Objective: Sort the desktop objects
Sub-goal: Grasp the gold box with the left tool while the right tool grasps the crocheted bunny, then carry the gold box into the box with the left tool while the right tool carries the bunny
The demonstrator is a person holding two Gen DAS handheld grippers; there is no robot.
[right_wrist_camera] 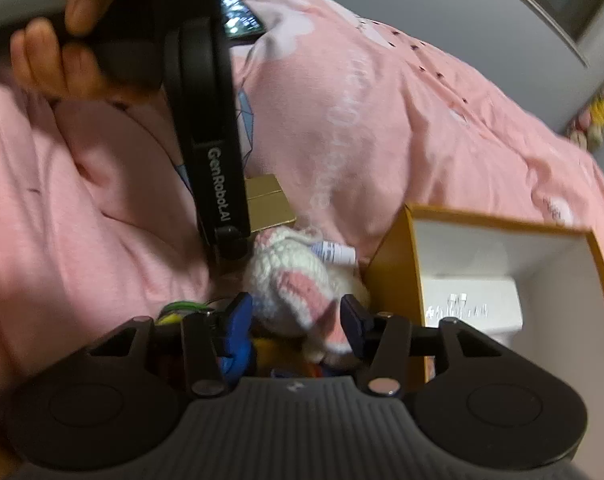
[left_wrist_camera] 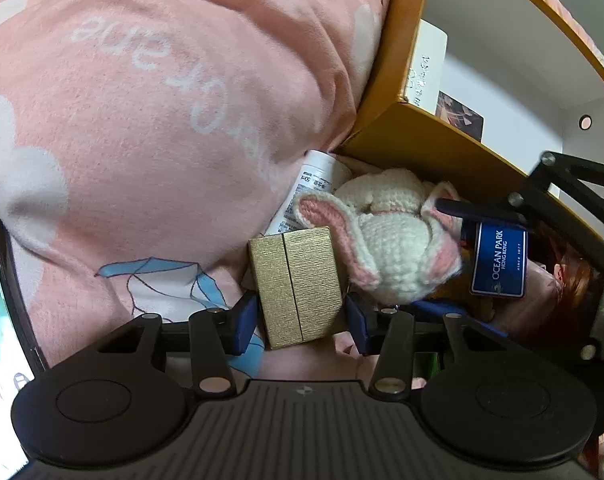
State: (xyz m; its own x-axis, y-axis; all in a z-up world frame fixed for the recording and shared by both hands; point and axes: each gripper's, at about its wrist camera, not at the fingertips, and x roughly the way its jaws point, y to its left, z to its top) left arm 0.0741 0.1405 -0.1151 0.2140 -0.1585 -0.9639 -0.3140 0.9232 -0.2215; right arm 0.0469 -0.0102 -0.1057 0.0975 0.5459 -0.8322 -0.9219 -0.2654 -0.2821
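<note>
In the left wrist view, the left claw (left_wrist_camera: 298, 322) stands over a gold box (left_wrist_camera: 296, 286) on the pink bedding (left_wrist_camera: 142, 120); its blue pads flank the box's near end with a sliver of gap on each side, so it is not pressing. Just beyond the gold box lies a crocheted bunny (left_wrist_camera: 394, 256), with a white tube (left_wrist_camera: 306, 188) behind it and a blue tag (left_wrist_camera: 500, 262) to its right, all beside the orange carton (left_wrist_camera: 442, 148). In the right wrist view, blurred, the right claw (right_wrist_camera: 296, 318) is spread around the bunny's (right_wrist_camera: 286, 284) pink-and-white ear without clear pressure. The gold box (right_wrist_camera: 266, 200) sits beyond the bunny, partly hidden by the left tool held in a hand (right_wrist_camera: 58, 44); the orange carton (right_wrist_camera: 398, 264) is to the right.
</note>
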